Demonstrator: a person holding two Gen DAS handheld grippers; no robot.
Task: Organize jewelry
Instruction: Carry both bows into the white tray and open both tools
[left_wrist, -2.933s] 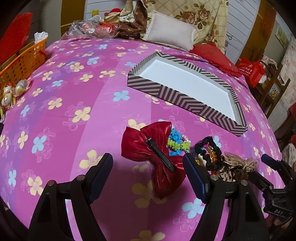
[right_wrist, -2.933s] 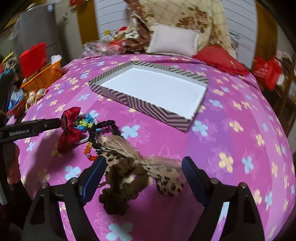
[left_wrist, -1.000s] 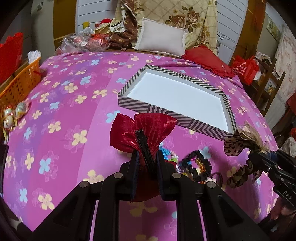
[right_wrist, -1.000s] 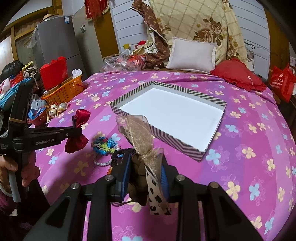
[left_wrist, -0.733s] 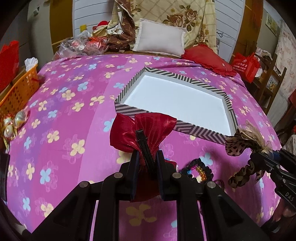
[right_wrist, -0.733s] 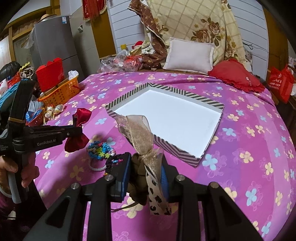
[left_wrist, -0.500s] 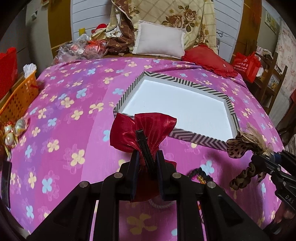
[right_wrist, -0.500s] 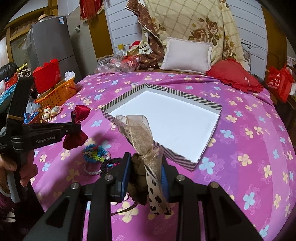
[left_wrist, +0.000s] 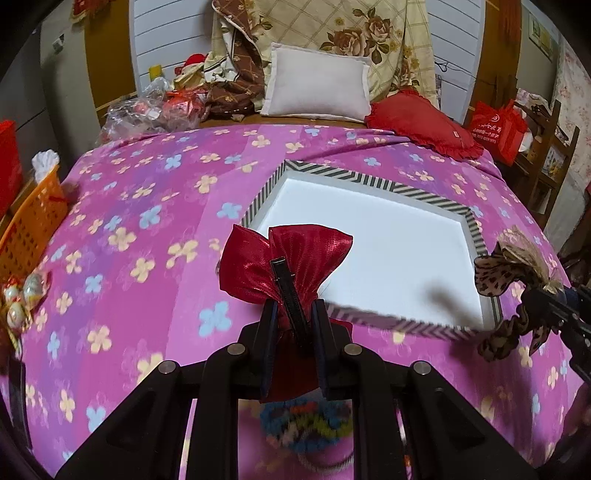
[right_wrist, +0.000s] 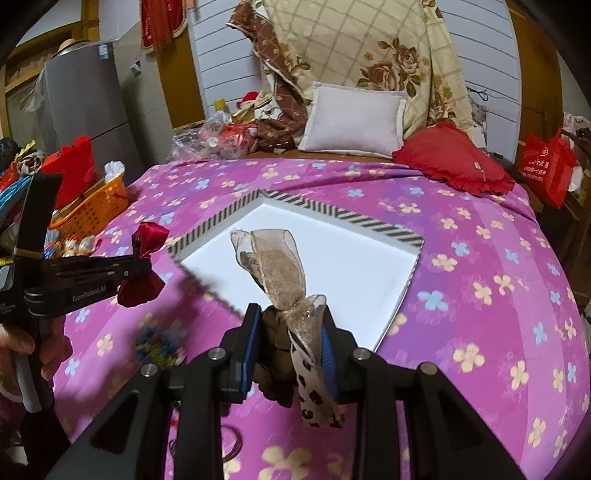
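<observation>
You had the left tongs (left_wrist: 293, 321) pinching the red bow (left_wrist: 284, 258) and the right tongs (right_wrist: 290, 332) pinching the leopard bow (right_wrist: 280, 273), the tray (left_wrist: 436, 199) held nothing, and beads (left_wrist: 306, 424) remained on the bed (left_wrist: 129, 221).

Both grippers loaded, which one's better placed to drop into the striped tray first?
Probably right: the right gripper holds its leopard bow over the striped tray; the left gripper's red bow only overlaps its near corner.

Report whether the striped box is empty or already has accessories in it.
Empty. The striped box shows only its bare white floor; the red bow and the leopard bow are each clamped in a gripper, above the bedspread.
</observation>
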